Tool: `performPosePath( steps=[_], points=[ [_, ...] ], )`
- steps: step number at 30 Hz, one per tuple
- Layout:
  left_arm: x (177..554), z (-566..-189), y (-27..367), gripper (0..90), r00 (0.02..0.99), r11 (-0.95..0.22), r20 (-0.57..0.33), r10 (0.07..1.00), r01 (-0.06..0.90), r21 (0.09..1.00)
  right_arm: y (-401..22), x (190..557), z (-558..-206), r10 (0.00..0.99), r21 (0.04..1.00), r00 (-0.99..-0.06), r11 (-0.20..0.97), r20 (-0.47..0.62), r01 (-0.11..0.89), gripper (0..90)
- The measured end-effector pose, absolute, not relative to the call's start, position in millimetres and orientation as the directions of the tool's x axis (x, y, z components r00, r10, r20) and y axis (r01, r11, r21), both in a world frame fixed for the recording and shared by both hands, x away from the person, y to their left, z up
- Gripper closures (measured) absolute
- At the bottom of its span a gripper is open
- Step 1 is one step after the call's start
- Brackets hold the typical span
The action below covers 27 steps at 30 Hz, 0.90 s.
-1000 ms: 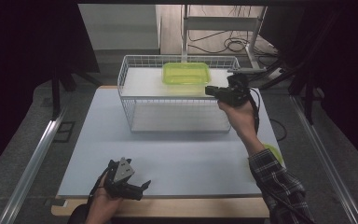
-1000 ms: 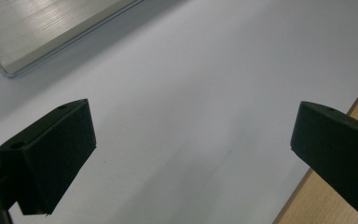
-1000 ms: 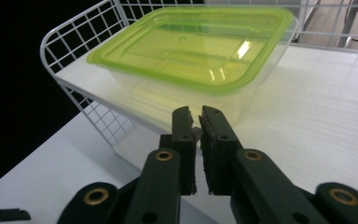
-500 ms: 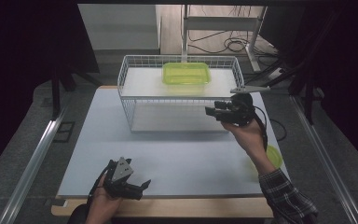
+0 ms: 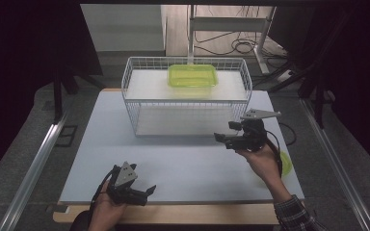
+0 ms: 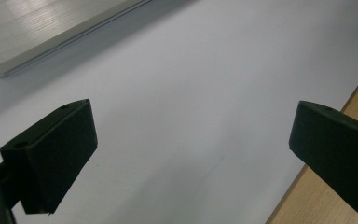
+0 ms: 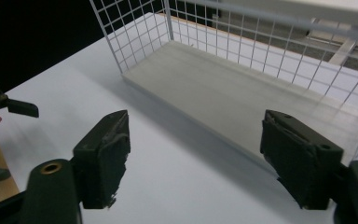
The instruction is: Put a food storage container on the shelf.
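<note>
My counter [image 5: 183, 159] runs pale and bare across the middle, with the white wire basket [image 5: 185, 98] standing at its far side. On the basket's upper shelf sits the green lidded container [image 5: 192, 77], right of centre and well apart from both of my tools. My right hand-held gripper [image 5: 221, 138] hangs just off the basket's near right corner, pointing left; its jaws have just been opening and now stand wide with nothing between them, the lower shelf lying beyond them in the right gripper view. My left hand-held gripper [image 5: 149, 191] rests low at the counter's near edge, its jaws spread wide over bare surface. A green disc [image 5: 285, 166] lies by my right wrist.
</note>
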<state>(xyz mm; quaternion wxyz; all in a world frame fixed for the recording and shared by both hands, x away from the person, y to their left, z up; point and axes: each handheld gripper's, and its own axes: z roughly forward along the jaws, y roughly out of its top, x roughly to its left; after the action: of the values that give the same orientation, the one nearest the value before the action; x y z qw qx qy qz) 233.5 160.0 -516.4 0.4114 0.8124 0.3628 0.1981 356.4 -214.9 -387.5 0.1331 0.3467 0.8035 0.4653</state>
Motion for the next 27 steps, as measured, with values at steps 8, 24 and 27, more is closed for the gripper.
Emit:
performPosePath(
  steps=[8,24,27],
  points=[
    [232.7,-516.3,157.6,1.0,0.669,-0.412,0.024,0.743,0.429,0.804,-224.8,342.6,-404.4,0.671,0.836,-0.730,0.322,0.129,0.444,14.4],
    [231.2,-517.0,154.1,0.8,0.690,-0.440,0.053,0.722,0.399,0.805,-238.4,309.0,-444.3,0.634,0.837,-0.767,0.361,0.102,0.410,6.0],
    [231.3,-517.4,154.0,0.8,0.691,-0.443,0.053,0.721,0.401,0.802,-238.5,301.8,-453.1,0.633,0.826,-0.769,0.387,0.085,0.410,6.1]
  ],
)
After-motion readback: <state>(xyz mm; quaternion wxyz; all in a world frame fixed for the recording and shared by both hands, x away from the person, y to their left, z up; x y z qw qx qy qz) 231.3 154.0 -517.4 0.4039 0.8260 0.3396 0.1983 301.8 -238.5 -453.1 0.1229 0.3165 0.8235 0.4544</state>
